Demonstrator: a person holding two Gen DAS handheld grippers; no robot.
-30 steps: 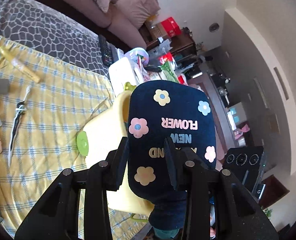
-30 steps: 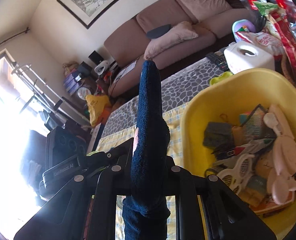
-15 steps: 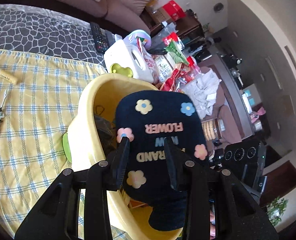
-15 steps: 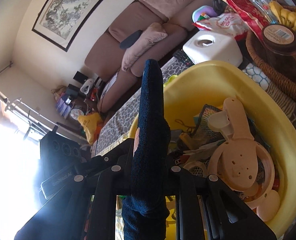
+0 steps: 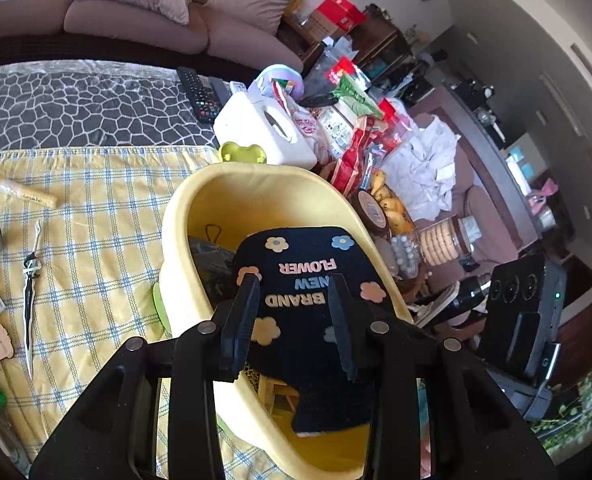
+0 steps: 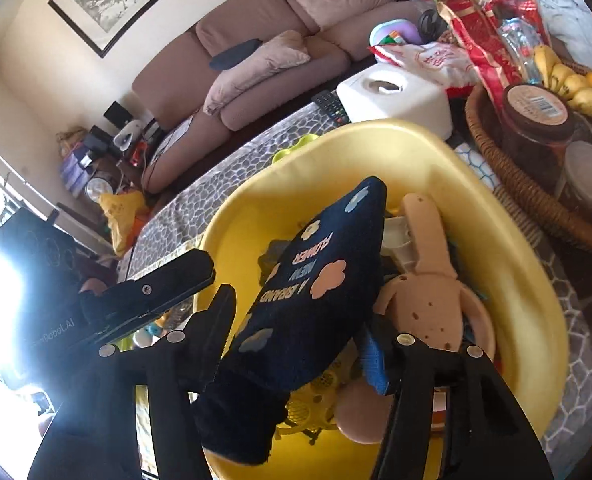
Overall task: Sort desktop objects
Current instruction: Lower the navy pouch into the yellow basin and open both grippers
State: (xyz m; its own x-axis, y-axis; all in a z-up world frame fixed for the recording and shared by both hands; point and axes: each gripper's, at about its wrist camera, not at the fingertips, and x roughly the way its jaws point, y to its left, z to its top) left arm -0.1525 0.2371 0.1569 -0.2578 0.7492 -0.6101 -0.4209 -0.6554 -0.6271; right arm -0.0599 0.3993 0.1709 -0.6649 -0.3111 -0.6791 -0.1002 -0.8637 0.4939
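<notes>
A dark navy pouch (image 6: 316,288) with pastel flowers and the words BRAND NEW FLOWER hangs over the yellow tub (image 6: 376,128). It leans to the right between the fingers of my right gripper (image 6: 296,332). Those jaws are opening and the pads no longer press on the pouch. In the left wrist view the pouch (image 5: 308,264) shows its flat face beyond my left gripper (image 5: 293,304). That gripper's narrow gap holds nothing. The tub (image 5: 255,172) holds several small items, among them a pink rabbit-shaped piece (image 6: 428,280). My left gripper also appears at the left of the right wrist view.
A white tissue box (image 5: 263,132), a green lid (image 5: 241,152) and remotes (image 5: 195,92) lie behind the tub. A wicker basket (image 6: 516,184) of jars and bananas stands to its right. A yellow tube (image 5: 19,192) and a dark dagger-shaped item (image 5: 31,288) lie on the checked cloth.
Both grippers moved over the yellow tub. The right jaws, shut on the upright pouch before, have come apart, and the pouch has tipped over to the right.
</notes>
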